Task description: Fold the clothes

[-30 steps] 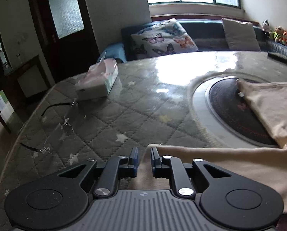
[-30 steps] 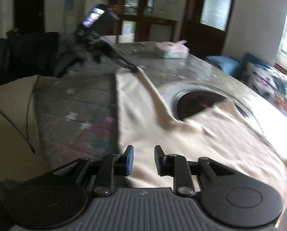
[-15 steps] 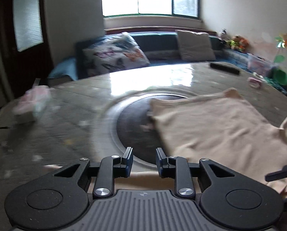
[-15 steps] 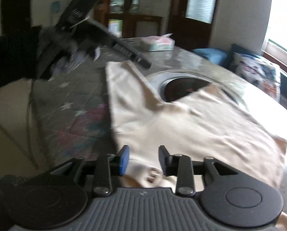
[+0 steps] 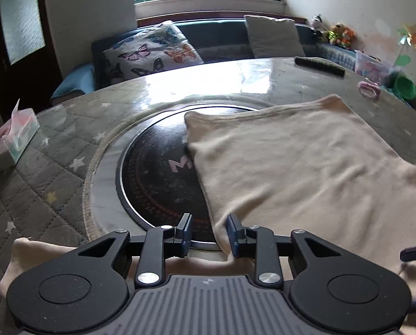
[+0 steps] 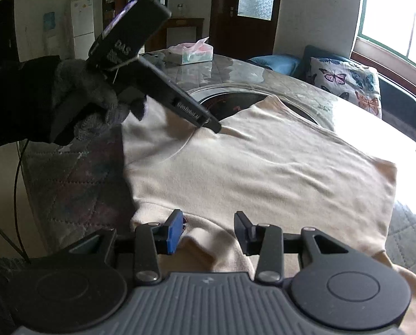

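Cream garment (image 5: pixel 305 167) spread flat on the round tabletop (image 5: pixel 68 184), partly covering the dark inset disc (image 5: pixel 157 173).

Detail: the cloth's far edge crosses the disc; a near fold hangs at the table edge beneath both tools. Left gripper (image 5: pixel 209 233), jaws parted with nothing between them, hovers at the garment's near-left edge; seen from the right wrist view, its tip (image 6: pixel 208 122) meets the fabric. Right gripper (image 6: pixel 208 231), jaws wide apart, sits over the garment's near hem without clamping it. A gloved left hand (image 6: pixel 88 103) holds the left tool. Tissue box (image 5: pixel 12 139) rests at far left, well apart from the cloth; butterfly cushion (image 5: pixel 152 50) lies beyond the tabletop.
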{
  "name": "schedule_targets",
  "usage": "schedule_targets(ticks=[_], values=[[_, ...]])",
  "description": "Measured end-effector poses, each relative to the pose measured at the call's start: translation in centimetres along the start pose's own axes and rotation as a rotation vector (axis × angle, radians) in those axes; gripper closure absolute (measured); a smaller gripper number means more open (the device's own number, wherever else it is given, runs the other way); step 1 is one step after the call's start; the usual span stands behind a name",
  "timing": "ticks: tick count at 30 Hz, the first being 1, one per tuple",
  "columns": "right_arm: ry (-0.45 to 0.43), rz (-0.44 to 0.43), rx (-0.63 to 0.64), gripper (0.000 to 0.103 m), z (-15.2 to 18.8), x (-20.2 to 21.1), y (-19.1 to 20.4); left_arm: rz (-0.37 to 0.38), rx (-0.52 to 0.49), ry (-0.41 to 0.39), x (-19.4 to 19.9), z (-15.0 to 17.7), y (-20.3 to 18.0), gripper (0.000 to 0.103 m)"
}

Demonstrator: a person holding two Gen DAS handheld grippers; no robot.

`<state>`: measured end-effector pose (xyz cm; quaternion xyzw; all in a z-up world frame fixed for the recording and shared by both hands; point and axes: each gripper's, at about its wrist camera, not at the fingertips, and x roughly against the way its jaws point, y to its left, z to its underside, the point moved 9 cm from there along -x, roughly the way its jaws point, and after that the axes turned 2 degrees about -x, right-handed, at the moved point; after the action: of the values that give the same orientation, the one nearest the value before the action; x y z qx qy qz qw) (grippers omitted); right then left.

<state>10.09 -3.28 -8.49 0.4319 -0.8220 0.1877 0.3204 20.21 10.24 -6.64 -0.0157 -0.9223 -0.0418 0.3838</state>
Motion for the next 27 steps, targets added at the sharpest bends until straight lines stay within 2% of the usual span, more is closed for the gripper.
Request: schedule_targets(ticks=[5, 8, 12, 18, 27], values=[[-0.004, -0.005, 0.001, 0.059, 0.0, 0.0, -0.1, 0.017, -0.017, -0.017, -0.3, -1.1, -0.9, 0.069], [-0.005, -0.01, -0.006, 0.059, 0.0, -0.2, -0.2, -0.006, -0.036, 0.0, -1.5, -1.3, -1.1, 0.068], [-0.007, -0.009, -0.014, 0.055, 0.0, -0.3, -0.3, -0.025, -0.02, -0.006, -2.1, -1.8, -0.3, 0.058], [-0.012, -0.018, -0.031, 0.052, 0.1, -0.4, -0.5, -0.052, -0.015, -0.015, -3.1, -3.7, 0.5, 0.059], [-0.013, -0.035, -0.041, 0.052, 0.2, -0.4, -0.6, -0.082, 0.034, 0.011, -7.0, -6.2, 2.8, 0.058]])
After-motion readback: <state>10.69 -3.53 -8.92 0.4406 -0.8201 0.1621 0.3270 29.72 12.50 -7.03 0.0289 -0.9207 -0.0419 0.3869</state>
